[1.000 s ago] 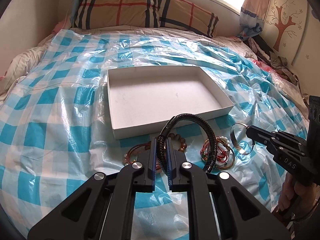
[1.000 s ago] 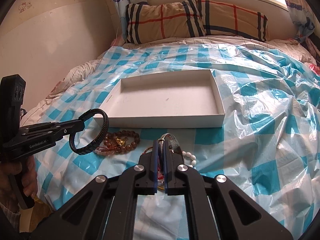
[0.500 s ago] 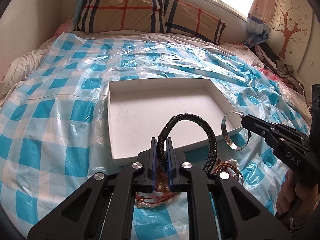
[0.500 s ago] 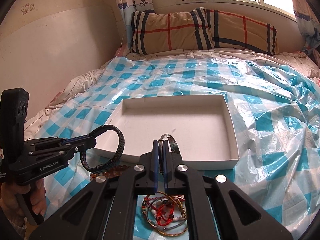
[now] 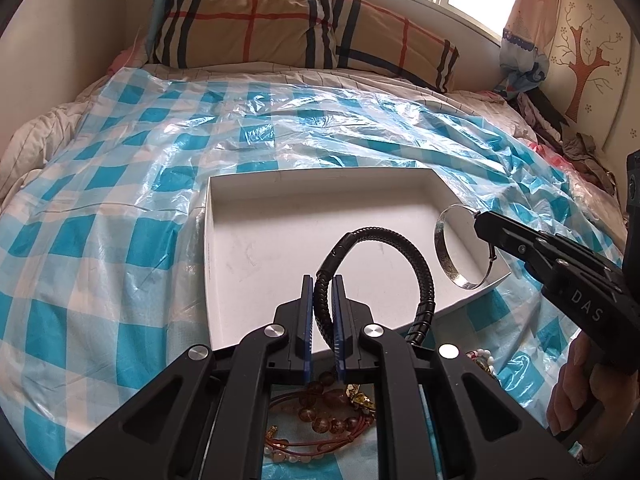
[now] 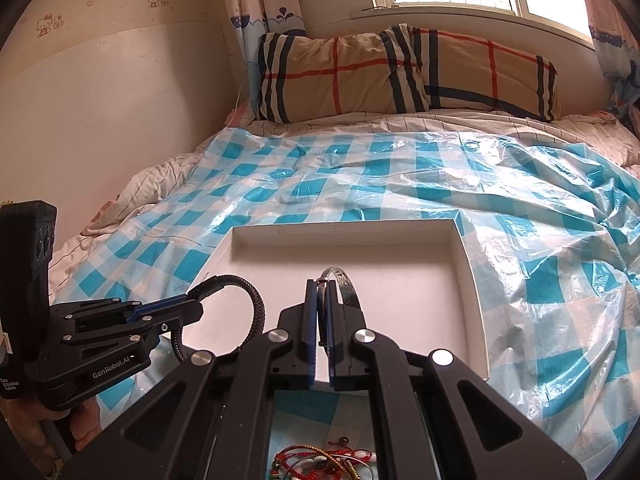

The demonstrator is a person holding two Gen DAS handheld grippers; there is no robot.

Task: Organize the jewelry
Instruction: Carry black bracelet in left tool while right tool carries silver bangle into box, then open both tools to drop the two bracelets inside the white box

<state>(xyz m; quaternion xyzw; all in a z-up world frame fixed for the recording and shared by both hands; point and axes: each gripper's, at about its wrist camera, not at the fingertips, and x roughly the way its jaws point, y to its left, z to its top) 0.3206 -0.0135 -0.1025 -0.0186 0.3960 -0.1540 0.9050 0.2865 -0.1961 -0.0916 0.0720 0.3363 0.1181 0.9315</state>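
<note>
A shallow white box [image 5: 256, 178] [image 6: 466, 264] lies open on the checked plastic sheet. My left gripper [image 5: 323, 282] is shut on a black braided bracelet [image 5: 424, 276], which arches over the box's near half. The same bracelet [image 6: 258, 308] and left gripper [image 6: 192, 312] show at the left in the right wrist view. My right gripper [image 6: 322, 286] is shut on a silver bangle [image 6: 348, 288] held above the box's near right part. In the left wrist view the bangle [image 5: 444, 256] hangs from the right gripper [image 5: 482, 220] over the box's right side.
Brown bead bracelets [image 5: 320, 404] and red cord bracelets [image 6: 320, 462] lie on the sheet below the grippers, in front of the box. Two plaid pillows [image 6: 400, 68] rest at the bed's far end under a window. Clothes [image 5: 560, 136] pile at the right edge. A hand [image 5: 572, 392] grips the right tool.
Both grippers moved forward from above the jewelry pile to over the box, carrying the black bracelet and the silver bangle. The pile has slid under the gripper bodies.
</note>
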